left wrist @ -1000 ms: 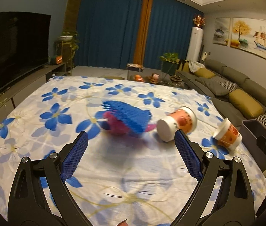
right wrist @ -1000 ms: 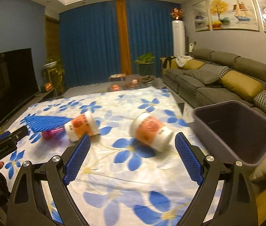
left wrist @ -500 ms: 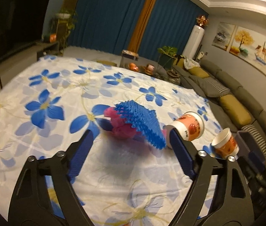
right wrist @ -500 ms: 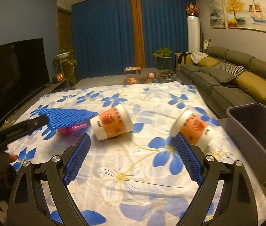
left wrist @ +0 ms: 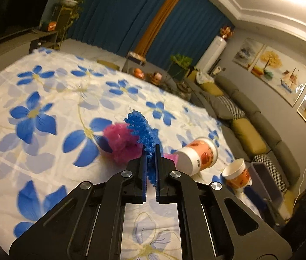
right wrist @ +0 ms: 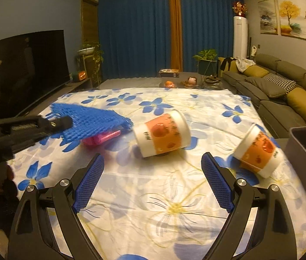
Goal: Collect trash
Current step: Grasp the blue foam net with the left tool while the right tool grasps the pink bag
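A: The left gripper [left wrist: 150, 151] had just closed its jaws on the blue foam net [left wrist: 141, 130] above the worktop [left wrist: 33, 151]; the right gripper [right wrist: 153, 166] was wide open, empty.

B: Thin edge grip. It could slip free, or drag the pink net [left wrist: 120, 143] along.

left tool [left wrist: 150, 151]: jaws, wide apart a second ago, have just been closing and now pinch the blue foam net [left wrist: 141, 130] | net: now edge-up between the pads | right tool [right wrist: 153, 171]: now faces the nearer paper cup [right wrist: 162, 134], earlier framed the other cup [right wrist: 258, 151]
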